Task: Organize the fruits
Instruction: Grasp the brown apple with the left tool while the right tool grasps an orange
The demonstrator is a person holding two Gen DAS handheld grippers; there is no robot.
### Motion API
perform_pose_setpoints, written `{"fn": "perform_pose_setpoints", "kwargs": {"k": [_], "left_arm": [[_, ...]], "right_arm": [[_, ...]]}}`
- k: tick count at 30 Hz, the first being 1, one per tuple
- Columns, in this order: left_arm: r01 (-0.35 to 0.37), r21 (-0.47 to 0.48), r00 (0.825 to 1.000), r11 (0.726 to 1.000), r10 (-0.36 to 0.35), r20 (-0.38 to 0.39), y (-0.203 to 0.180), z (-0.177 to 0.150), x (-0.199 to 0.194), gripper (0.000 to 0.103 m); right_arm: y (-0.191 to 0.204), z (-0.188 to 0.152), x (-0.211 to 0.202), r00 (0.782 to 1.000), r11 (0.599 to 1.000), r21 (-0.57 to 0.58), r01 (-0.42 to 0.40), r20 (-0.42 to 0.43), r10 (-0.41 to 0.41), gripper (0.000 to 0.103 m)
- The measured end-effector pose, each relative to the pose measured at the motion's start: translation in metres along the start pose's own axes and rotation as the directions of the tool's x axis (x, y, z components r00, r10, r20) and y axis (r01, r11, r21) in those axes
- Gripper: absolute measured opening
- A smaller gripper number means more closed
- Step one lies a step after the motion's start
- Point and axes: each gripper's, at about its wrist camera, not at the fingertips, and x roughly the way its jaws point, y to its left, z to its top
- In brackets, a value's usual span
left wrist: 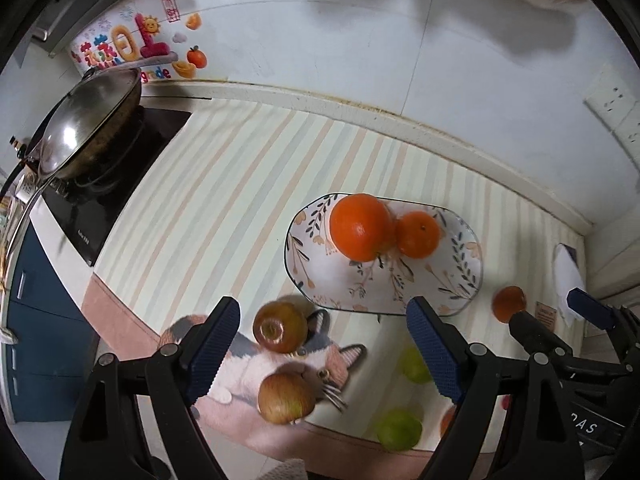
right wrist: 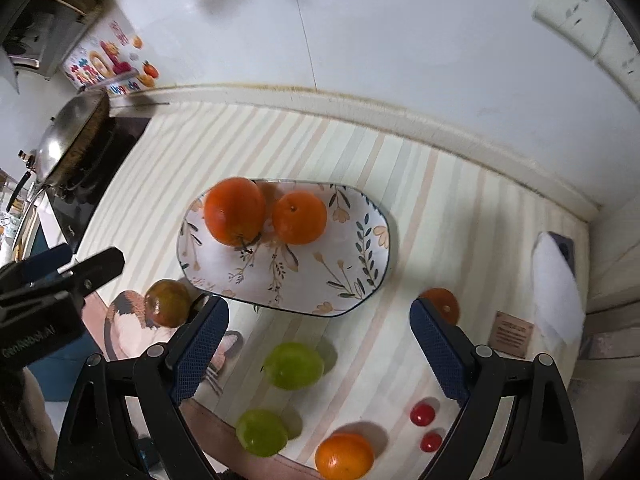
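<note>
**Two oranges plated, both tongs free over the loose fruit**

We look down on the striped worktop (right wrist: pixel 400 184), and the floral plate (right wrist: pixel 352 264) already carries two oranges: the large orange (right wrist: pixel 234 210) and the smaller orange (right wrist: pixel 299 218), touching side by side at the plate's far end. The rest of the plate is bare, so we judge the sorting well begun but far from finished.

Our left tongs (left wrist: pixel 324 344) hang spread wide, gripping nothing, above two brownish-red apples: one apple (left wrist: pixel 280 326) just beside the plate's near rim, the nearer apple (left wrist: pixel 286 398) closer to the worktop edge on the cat-print mat (left wrist: pixel 256 364). Our right tongs (right wrist: pixel 318 352) are likewise released and empty, and a green fruit (right wrist: pixel 294 365) sits almost squarely between the fingers. A second green fruit (right wrist: pixel 261 432) lies nearer us, an orange (right wrist: pixel 344 456) at the front edge, two small red fruits (right wrist: pixel 423 414) to the right, and a small orange fruit (right wrist: pixel 442 304) partly hidden behind the right finger.

We read this as the moment between placements, choosing the next pick. The next move probably calls for lowering the right tongs around that green fruit, centring it well, because round, smooth skin can roll or squirt out, then clenching gently and carrying it to the plate's bare half.
</note>
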Motion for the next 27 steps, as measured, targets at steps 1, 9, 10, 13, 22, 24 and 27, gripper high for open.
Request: {"fn": "perform_pose_setpoints", "kwargs": {"k": [1,9,10,13,22,24,27], "left_arm": [[0.000,-0.001,1.000,1.000,0.000,0.009,0.000,-0.003,-0.006,0.085],[0.013,-0.018,0.999,1.000,-0.012,0.050,0.007,-0.025,-0.038,0.085],[0.014,-0.020,0.999,1.000,-0.013,0.049,0.008,-0.028,-0.039,0.085],[0.001,-0.026,0.999,1.000,0.000,0.035,0.014,-0.037,-0.038,0.085],[-0.080,-0.053,0.983,0.995,0.070,-0.169,0.045,-0.082,0.024,0.085],[-0.091,-0.063,0.975,0.994,0.075,-0.211,0.051,-0.092,0.040,0.085],[-0.099,-0.084,0.963,0.991,0.074,-0.260,0.061,-0.101,0.059,0.085]], "right_arm": [[0.002,-0.001,-0.007,1.000,1.000,-0.005,0.000,0.010,0.000,0.094],[0.012,-0.021,-0.056,0.997,0.999,0.011,-0.034,0.067,0.033,0.094],[0.013,-0.024,-0.061,0.996,0.999,0.018,-0.047,0.071,0.045,0.094],[0.011,-0.032,-0.065,0.995,0.996,0.045,-0.080,0.061,0.078,0.094],[-0.019,-0.097,0.006,0.977,0.983,0.170,-0.071,-0.186,0.102,0.094],[-0.030,-0.116,0.029,0.962,0.975,0.213,-0.057,-0.250,0.110,0.094],[-0.044,-0.139,0.058,0.938,0.963,0.266,-0.034,-0.325,0.123,0.094]]}}
